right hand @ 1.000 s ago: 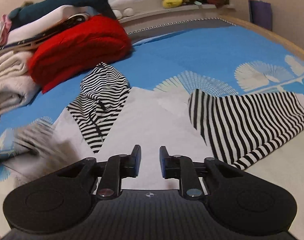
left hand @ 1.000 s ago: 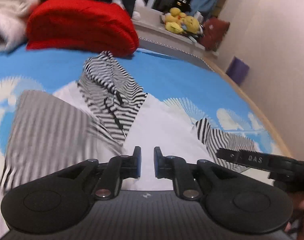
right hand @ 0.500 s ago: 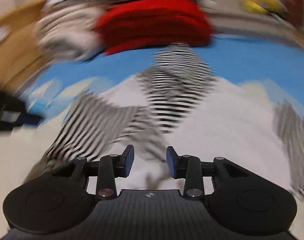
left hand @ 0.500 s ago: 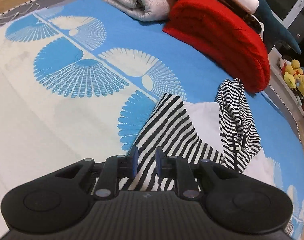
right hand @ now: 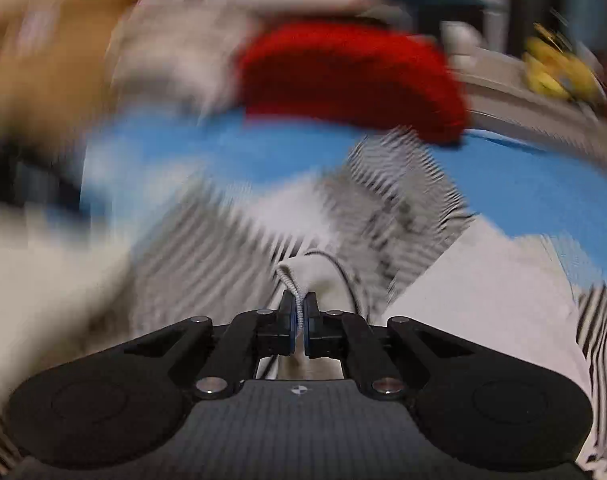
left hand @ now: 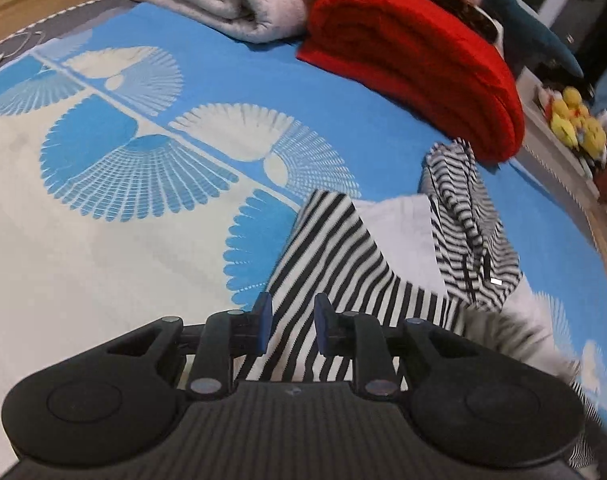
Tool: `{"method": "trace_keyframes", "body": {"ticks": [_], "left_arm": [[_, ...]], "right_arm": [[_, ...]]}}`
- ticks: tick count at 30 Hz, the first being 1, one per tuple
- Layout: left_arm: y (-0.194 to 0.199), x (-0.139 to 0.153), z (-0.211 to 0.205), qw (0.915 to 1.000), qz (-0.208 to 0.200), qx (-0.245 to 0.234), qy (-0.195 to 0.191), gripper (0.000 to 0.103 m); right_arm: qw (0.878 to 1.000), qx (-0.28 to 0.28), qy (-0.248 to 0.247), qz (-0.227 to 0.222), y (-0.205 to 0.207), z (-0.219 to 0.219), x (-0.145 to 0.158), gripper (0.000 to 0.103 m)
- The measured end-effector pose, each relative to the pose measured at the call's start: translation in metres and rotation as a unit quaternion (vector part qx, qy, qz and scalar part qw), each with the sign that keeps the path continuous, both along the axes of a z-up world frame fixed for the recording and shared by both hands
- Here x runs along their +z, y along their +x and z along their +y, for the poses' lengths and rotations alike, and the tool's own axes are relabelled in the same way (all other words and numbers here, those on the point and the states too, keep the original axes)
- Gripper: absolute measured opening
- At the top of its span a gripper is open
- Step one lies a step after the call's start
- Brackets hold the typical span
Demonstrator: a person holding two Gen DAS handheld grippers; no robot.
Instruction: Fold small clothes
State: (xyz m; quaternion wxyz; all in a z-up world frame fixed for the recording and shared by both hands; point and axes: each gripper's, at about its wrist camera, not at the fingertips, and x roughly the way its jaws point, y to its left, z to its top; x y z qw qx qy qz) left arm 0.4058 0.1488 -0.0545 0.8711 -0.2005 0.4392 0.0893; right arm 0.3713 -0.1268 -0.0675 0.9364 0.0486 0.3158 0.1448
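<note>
Black-and-white striped hoodie (left hand: 335, 256) is spread on the blue patterned bedspread (left hand: 115, 168), its ribbed edge now pinched shut in the right gripper (right hand: 299, 316), a second ago empty, while the left gripper (left hand: 290, 322) is held narrowly apart over a sleeve, so folding can begin.

Hoodie (left hand: 383, 264) and blankets (left hand: 415, 64) on bed (left hand: 115, 240)

You are looking at a bed with a blue and cream sheet (left hand: 151, 168) with fan shapes. At its far end lie a folded red blanket (left hand: 419, 76) and a grey one (left hand: 239, 4). Yellow soft toys (left hand: 579, 120) sit on a pale ledge (left hand: 543, 128) beside it.
</note>
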Motion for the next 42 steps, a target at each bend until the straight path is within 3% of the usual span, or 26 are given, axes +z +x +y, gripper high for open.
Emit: {"method": "trace_keyframes", "body": {"ticks": [2,3,6,9,10,13,15,18,19,21,22,25,28,32,33,35,37,39,40,42], "left_arm": [[0.002,-0.005,-0.002,0.9999,0.009,-0.008,-0.002,0.023],[0.002,-0.008,-0.005,0.9998,0.012,-0.015,-0.002,0.023],[0.005,-0.014,-0.013,0.9989,0.022,-0.038,0.014,0.023],[0.006,-0.02,-0.02,0.9979,0.03,-0.055,0.016,0.023],[0.007,-0.022,-0.022,0.9975,0.032,-0.061,0.019,0.023],[0.007,-0.028,-0.024,0.9972,0.038,-0.064,0.014,0.024],[0.009,-0.04,-0.021,0.9965,0.058,-0.06,-0.004,0.023],[0.011,-0.063,-0.014,0.9925,0.111,-0.05,-0.015,0.022],[0.011,-0.065,-0.012,0.9922,0.115,-0.044,-0.016,0.021],[0.012,-0.058,-0.013,0.9933,0.106,-0.044,-0.014,0.021],[0.012,-0.052,-0.015,0.9946,0.091,-0.047,-0.014,0.021],[0.011,-0.039,-0.022,0.9955,0.064,-0.067,-0.018,0.022],[0.012,-0.044,-0.029,0.9938,0.074,-0.08,-0.022,0.022],[0.012,-0.05,-0.028,0.9929,0.091,-0.072,-0.023,0.022],[0.012,-0.048,-0.028,0.9932,0.089,-0.071,-0.025,0.022],[0.012,-0.043,-0.03,0.9938,0.08,-0.074,-0.024,0.022],[0.012,-0.041,-0.034,0.994,0.076,-0.075,-0.022,0.022],[0.012,-0.043,-0.035,0.9935,0.082,-0.075,-0.025,0.022],[0.012,-0.046,-0.036,0.993,0.086,-0.076,-0.025,0.022],[0.013,-0.053,-0.039,0.9909,0.106,-0.081,-0.018,0.022]], "right_arm": [[0.994,-0.076,0.081,0.009,0.009,-0.057,0.006,0.003],[0.985,-0.127,0.113,0.033,0.017,-0.093,-0.002,0.003],[0.953,-0.248,0.139,0.108,0.026,-0.157,-0.031,0.008],[0.935,-0.287,0.161,0.136,0.024,-0.18,-0.041,0.013],[0.933,-0.285,0.17,0.137,0.022,-0.18,-0.042,0.022],[0.942,-0.249,0.159,0.159,0.025,-0.162,-0.047,0.045],[0.948,-0.217,0.138,0.189,0.03,-0.145,-0.054,0.049],[0.949,-0.217,0.057,0.223,0.035,-0.125,-0.067,0.049],[0.949,-0.214,0.043,0.229,0.036,-0.121,-0.072,0.045],[0.956,-0.201,0.02,0.214,0.034,-0.113,-0.07,0.01],[0.96,-0.194,0.014,0.201,0.033,-0.11,-0.065,0.005],[0.968,-0.2,0.037,0.146,0.03,-0.114,-0.046,0.004],[0.968,-0.221,0.039,0.115,0.029,-0.124,-0.033,0.004],[0.944,-0.255,0.012,0.21,0.035,-0.136,-0.062,0.004],[0.939,-0.265,0.013,0.218,0.033,-0.137,-0.065,0.007],[0.941,-0.279,0.011,0.192,0.029,-0.135,-0.055,0.008],[0.952,-0.27,0.014,0.142,0.024,-0.13,-0.038,0.01],[0.966,-0.227,0.041,0.117,0.023,-0.124,-0.03,0.019],[0.968,-0.208,0.053,0.127,0.025,-0.122,-0.034,0.027],[0.961,-0.177,0.051,0.206,0.033,-0.116,-0.059,0.033]]}}
